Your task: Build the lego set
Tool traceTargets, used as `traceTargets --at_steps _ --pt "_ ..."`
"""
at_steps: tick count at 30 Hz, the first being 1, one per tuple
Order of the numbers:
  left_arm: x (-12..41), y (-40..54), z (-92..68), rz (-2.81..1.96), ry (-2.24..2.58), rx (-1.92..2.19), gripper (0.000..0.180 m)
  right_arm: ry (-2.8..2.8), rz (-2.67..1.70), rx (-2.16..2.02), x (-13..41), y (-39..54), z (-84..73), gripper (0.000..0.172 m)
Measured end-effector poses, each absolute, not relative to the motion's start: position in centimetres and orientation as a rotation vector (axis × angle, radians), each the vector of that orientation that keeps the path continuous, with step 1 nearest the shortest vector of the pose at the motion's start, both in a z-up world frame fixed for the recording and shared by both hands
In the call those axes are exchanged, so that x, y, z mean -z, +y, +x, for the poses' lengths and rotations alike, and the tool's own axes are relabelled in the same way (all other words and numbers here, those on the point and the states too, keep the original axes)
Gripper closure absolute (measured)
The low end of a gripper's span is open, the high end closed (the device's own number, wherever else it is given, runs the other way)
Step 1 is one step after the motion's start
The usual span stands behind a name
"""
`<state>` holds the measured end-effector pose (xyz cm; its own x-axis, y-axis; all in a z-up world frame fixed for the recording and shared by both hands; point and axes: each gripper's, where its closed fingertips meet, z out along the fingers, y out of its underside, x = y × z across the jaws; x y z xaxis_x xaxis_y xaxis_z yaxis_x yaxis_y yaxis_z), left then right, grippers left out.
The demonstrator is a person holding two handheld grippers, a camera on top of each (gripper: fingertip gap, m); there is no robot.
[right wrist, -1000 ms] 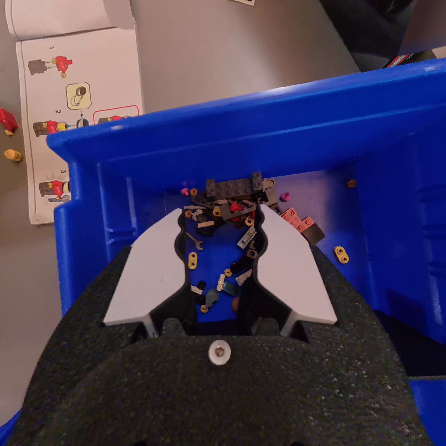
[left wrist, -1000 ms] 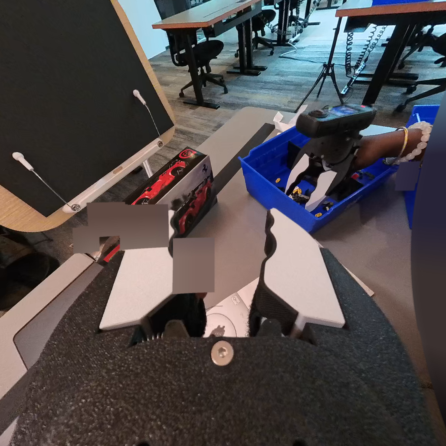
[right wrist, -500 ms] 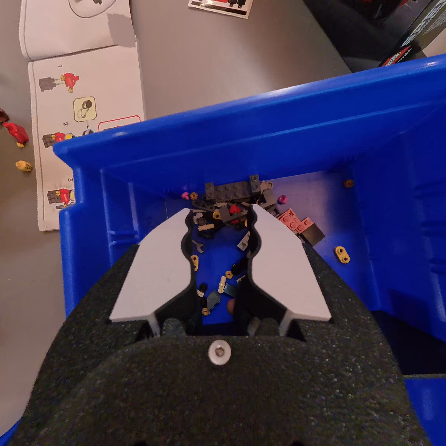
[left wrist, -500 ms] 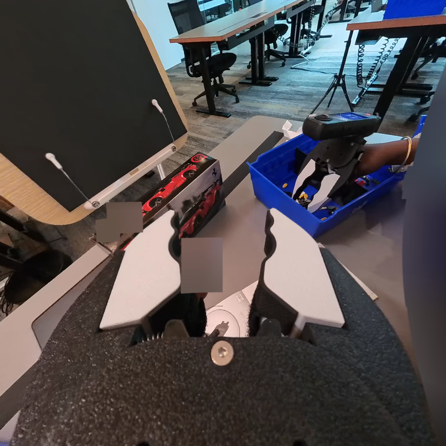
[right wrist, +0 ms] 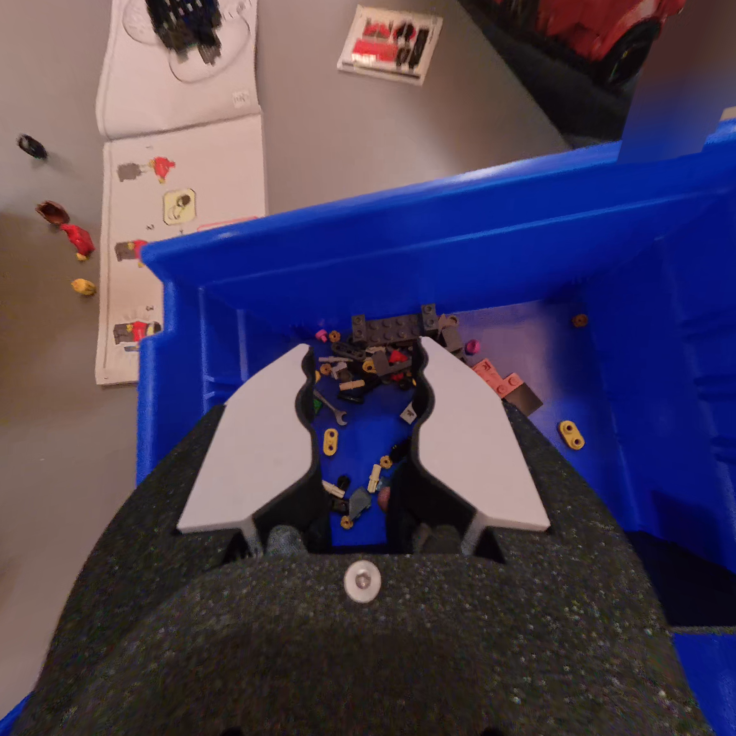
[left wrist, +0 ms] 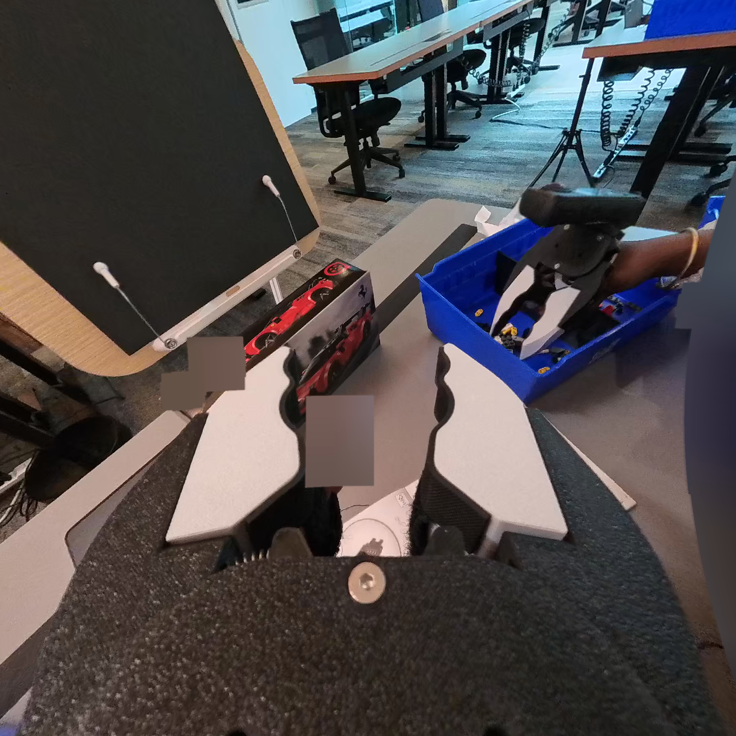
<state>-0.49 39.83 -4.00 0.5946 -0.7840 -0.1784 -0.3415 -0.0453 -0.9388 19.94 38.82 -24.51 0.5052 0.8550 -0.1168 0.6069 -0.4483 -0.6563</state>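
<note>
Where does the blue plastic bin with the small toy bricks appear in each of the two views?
Left wrist view: blue plastic bin at right of centre, on the grey table; the right gripper reaches into it.
Right wrist view: it fills the centre and right, beneath the open fingers.
Shared landmark: the boxed red toy car.

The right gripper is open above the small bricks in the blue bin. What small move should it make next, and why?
Probably lower a little: the right gripper hangs open over the pile of bricks in the blue bin, and its fingers press on nothing yet.
</note>
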Motion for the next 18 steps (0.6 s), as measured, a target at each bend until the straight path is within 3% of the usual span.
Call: traceTargets --at_steps 11,15,18 --pt "5.0 40.6 1.5 -1.679 1.009 0.345 0.116 -1.576 -2.124 -0.115 21.1 39.1 24.9 0.106" --pt "5.3 40.9 2.2 -1.685 1.018 0.328 0.117 -1.726 -2.061 -0.088 21.4 40.5 25.2 0.136" --pt "5.9 41.4 2.7 -1.705 1.028 0.307 0.117 -1.865 -2.03 -0.116 22.8 41.3 25.1 0.142"
